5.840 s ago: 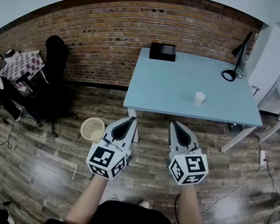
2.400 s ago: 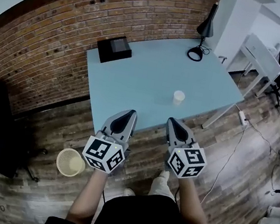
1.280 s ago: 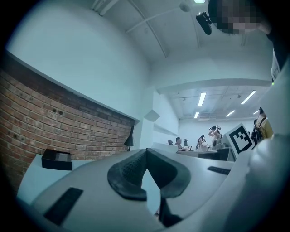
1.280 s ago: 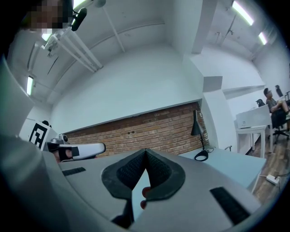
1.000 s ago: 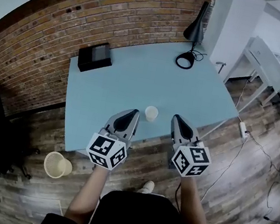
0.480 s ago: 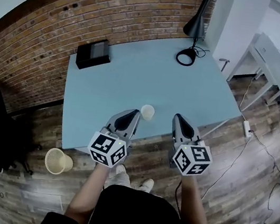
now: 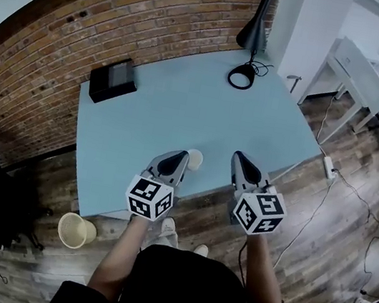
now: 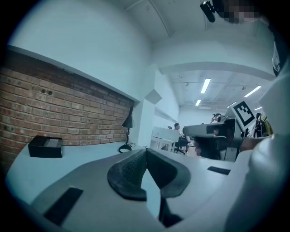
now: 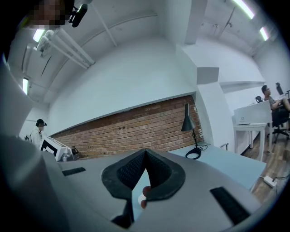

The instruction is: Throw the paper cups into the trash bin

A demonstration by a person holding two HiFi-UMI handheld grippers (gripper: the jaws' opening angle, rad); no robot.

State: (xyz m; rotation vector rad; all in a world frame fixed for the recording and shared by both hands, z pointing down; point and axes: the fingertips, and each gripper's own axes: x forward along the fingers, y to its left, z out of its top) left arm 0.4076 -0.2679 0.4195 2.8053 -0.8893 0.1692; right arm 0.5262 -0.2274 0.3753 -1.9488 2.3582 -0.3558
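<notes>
1. Tongs. The left tongs (image 7: 177, 159) and the right tongs (image 7: 240, 158) are held side by side at the near edge of the bench (image 7: 143, 124), each pointing across it. Both pairs are fully closed, tips meeting, with nothing gripped. The marker cubes (image 7: 149, 199) carry square coded patterns only, not text.

2. Task object. One paper cup (image 7: 193, 159) stands upright on the bench close to the near edge. It is just beside the tip of the left tongs and lies between the two pairs. In the right gripper view a small part of it shows through the slot below the closed tips.

3. Destination. The trash bin (image 7: 74, 230) stands on the floor (image 7: 28, 242), off the bench's near left corner.

4. Step in hand. This is judged to be the approach to the cup, with the grasp not yet made. The next move calls for opening one pair wide enough to straddle the cup and closing gently, as thin paper crushes easily.

5. Far items. A black box (image 7: 113, 80) sits near the far left corner. A desk lamp (image 7: 249, 45) stands at the far edge, before the brick wall (image 7: 90, 13).

6. Writing. No brand or label is legible.
</notes>
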